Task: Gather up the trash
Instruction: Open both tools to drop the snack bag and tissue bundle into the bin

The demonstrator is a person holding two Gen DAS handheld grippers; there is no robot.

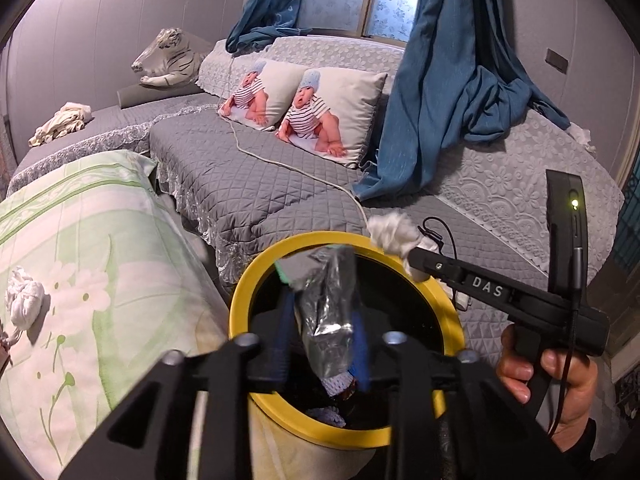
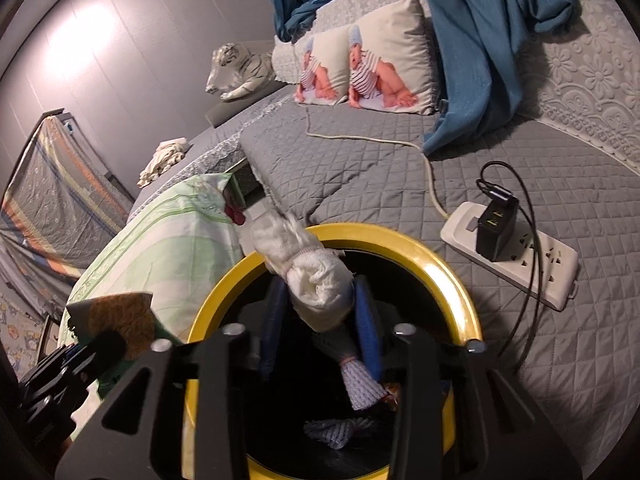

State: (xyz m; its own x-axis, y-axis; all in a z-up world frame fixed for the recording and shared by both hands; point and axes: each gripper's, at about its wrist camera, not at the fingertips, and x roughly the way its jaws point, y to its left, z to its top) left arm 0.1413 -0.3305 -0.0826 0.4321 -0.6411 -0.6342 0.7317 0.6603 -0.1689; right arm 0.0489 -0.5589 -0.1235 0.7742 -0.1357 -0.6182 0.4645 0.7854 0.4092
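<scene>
A black bin with a yellow rim (image 1: 444,296) (image 2: 448,268) stands right under both grippers. My left gripper (image 1: 322,304) hangs over its mouth with a crinkled silver wrapper (image 1: 328,320) between the blue pads; the pads stand apart from it and the wrapper looks loose. My right gripper (image 2: 320,284) is over the bin's far rim, with a white tissue wad (image 2: 316,288) between its spread pads, not squeezed. The left wrist view shows that wad (image 1: 394,236) at the right gripper's tip. Blue-white crumpled scraps (image 2: 360,384) lie inside the bin.
A green floral pillow (image 1: 80,240) left of the bin carries another white tissue ball (image 1: 24,304). A power strip with a black charger (image 2: 520,256) and cables lies on the grey quilted cover (image 2: 360,168) to the right. Baby-print cushions (image 1: 320,120) and a blue curtain (image 1: 440,100) lie behind.
</scene>
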